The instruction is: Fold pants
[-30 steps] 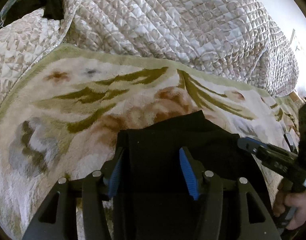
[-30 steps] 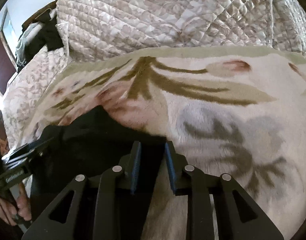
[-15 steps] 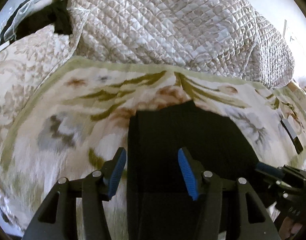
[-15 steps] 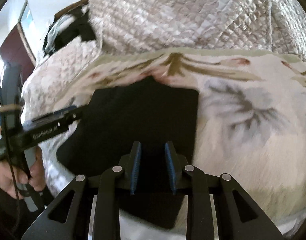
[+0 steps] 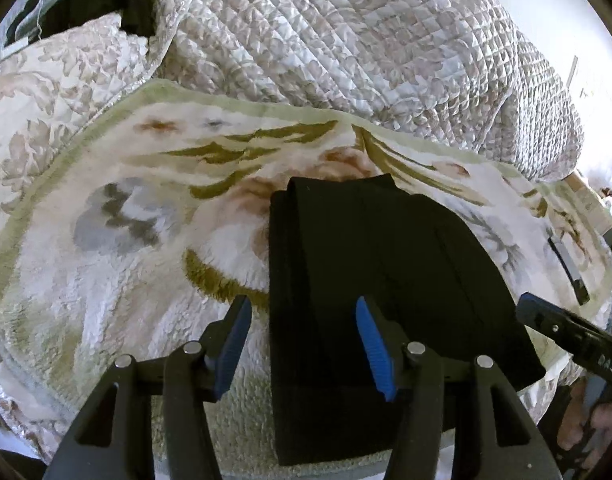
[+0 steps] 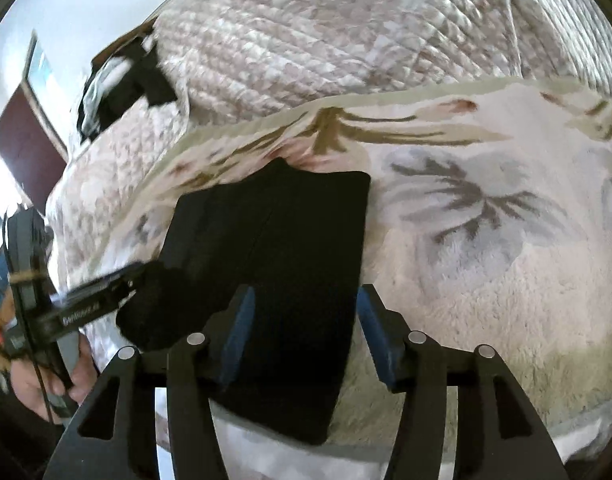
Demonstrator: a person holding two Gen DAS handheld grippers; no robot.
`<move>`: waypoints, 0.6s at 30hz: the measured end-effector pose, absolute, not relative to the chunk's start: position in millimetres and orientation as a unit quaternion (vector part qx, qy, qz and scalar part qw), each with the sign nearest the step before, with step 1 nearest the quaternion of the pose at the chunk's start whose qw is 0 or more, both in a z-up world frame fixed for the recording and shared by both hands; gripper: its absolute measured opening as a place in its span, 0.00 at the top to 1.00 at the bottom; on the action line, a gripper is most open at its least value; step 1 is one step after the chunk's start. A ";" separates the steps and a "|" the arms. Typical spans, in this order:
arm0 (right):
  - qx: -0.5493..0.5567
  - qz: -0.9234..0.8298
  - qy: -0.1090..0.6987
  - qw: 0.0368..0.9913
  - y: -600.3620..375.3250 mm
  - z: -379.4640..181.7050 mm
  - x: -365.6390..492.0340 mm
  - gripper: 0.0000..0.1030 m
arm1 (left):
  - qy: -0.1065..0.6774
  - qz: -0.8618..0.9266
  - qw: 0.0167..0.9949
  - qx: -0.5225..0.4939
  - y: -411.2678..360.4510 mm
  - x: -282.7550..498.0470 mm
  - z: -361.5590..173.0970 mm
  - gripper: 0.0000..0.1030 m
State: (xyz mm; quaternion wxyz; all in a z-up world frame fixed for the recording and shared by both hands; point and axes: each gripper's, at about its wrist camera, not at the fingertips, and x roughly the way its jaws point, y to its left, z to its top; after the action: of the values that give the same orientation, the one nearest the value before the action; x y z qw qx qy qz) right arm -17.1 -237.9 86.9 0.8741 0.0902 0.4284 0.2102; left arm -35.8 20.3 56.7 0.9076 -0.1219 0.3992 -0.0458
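The black pants [image 5: 378,264] lie folded into a flat rectangle on the floral fleece blanket [image 5: 125,248]; they also show in the right wrist view [image 6: 281,248]. My left gripper [image 5: 303,346] is open and empty, held above the pants' near left edge. My right gripper [image 6: 303,334] is open and empty, above the pants' near right edge. Each gripper shows at the side of the other's view: the right one [image 5: 566,336] and the left one [image 6: 93,300].
A quilted bedspread [image 5: 346,40] is heaped behind the blanket. Dark clothing [image 6: 121,84] lies at the far left corner. A dark flat remote-like object [image 5: 568,268] lies on the blanket right of the pants. The bed's near edge runs under the grippers.
Both grippers have pulled back and up from the pants. The right gripper, nearly shut earlier, has opened wide. The pants lie flat and folded.
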 end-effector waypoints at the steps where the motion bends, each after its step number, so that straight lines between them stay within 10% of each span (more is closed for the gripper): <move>1: 0.098 0.209 0.435 0.870 -239.4 83.7 -12.8 0.48 | 0.400 -0.049 0.906 -0.127 21.6 -33.7 55.3 0.41; 13: 0.163 0.241 0.462 0.838 -243.9 60.8 22.2 0.48 | 0.416 -0.102 0.884 -0.191 31.5 -9.2 36.0 0.23; 18: 0.148 0.241 0.465 0.839 -236.4 63.2 17.7 0.59 | 0.417 -0.120 0.876 -0.212 31.1 -14.1 38.5 0.45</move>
State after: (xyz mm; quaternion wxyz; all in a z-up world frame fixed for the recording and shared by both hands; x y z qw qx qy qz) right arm 17.7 -236.4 63.2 0.8387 0.1484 0.4655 0.2407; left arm -14.1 31.1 38.5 0.8759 -0.2115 0.4168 -0.1197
